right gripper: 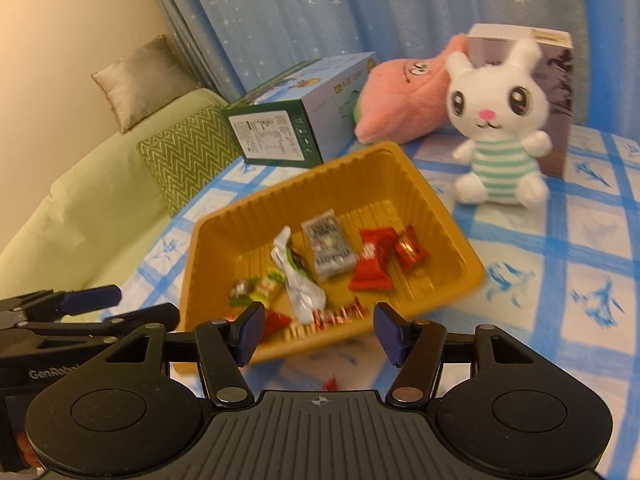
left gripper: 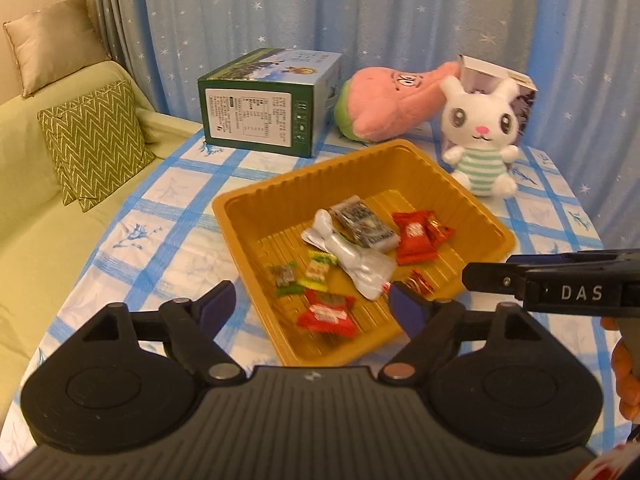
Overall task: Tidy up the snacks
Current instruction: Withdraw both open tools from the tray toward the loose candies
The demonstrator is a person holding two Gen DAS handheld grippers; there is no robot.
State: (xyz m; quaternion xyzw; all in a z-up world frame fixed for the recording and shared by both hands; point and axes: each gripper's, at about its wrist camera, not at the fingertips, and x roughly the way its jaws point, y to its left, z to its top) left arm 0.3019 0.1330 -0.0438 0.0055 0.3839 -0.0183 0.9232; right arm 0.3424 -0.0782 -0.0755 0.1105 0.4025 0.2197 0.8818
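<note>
Left hand-held gripper point(left gripper: 312, 304), blurred snacks point(left gripper: 326, 314) beyond.

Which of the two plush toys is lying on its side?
The pink plush, lying between the green box and the purple box. The white rabbit sits upright in front.

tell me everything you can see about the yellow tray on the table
The yellow tray is a shallow rectangular tub of what looks like thin glossy plastic, with ribbed walls, a ridged floor and a rolled rim. It sits flat on the blue-checked tablecloth, turned corner-on in both views. Wrapped snacks lie loose inside, among them a red packet. Nothing grips it.
</note>
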